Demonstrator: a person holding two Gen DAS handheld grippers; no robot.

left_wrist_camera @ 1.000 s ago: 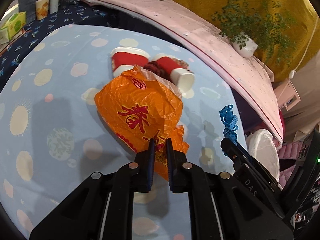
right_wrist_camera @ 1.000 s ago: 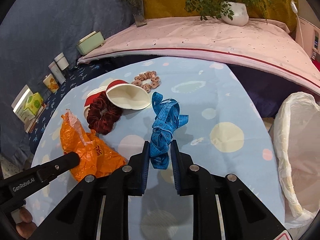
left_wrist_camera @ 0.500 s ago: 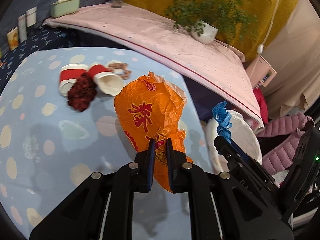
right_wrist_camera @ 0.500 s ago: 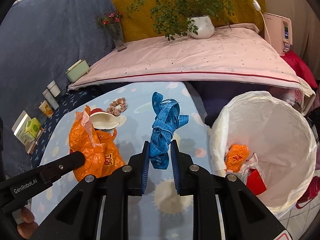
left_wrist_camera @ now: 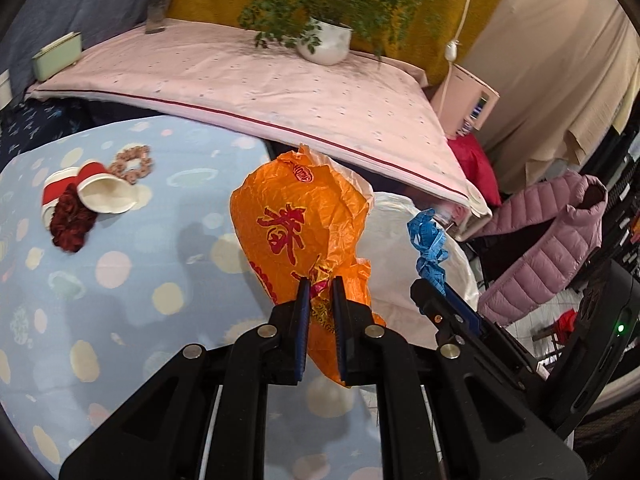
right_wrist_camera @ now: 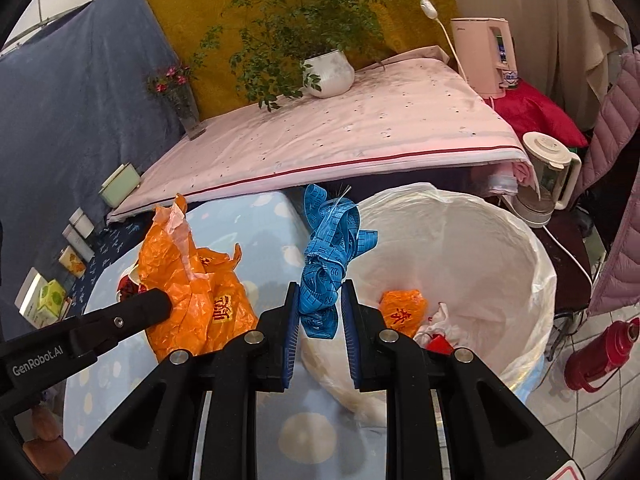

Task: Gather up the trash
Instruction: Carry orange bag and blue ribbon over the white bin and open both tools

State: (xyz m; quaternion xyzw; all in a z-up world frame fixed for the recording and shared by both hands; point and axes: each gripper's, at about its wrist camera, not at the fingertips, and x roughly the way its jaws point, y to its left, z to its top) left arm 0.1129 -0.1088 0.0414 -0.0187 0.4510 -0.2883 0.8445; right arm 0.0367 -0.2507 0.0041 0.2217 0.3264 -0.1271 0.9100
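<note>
Our left gripper [left_wrist_camera: 319, 280] pinches a crumpled orange plastic bag [left_wrist_camera: 298, 232]; our right gripper [right_wrist_camera: 319, 286] pinches a tangled blue measuring tape [right_wrist_camera: 330, 256], both beside the white-lined bin [right_wrist_camera: 520, 240].

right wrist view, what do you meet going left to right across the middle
orange plastic bag → blue measuring tape held in the right tongs → small orange bag inside the white-lined trash bin → red thermos

Left gripper [left_wrist_camera: 319, 284] clamped; right gripper [right_wrist_camera: 319, 286] clamped, both tilted downward.
</note>
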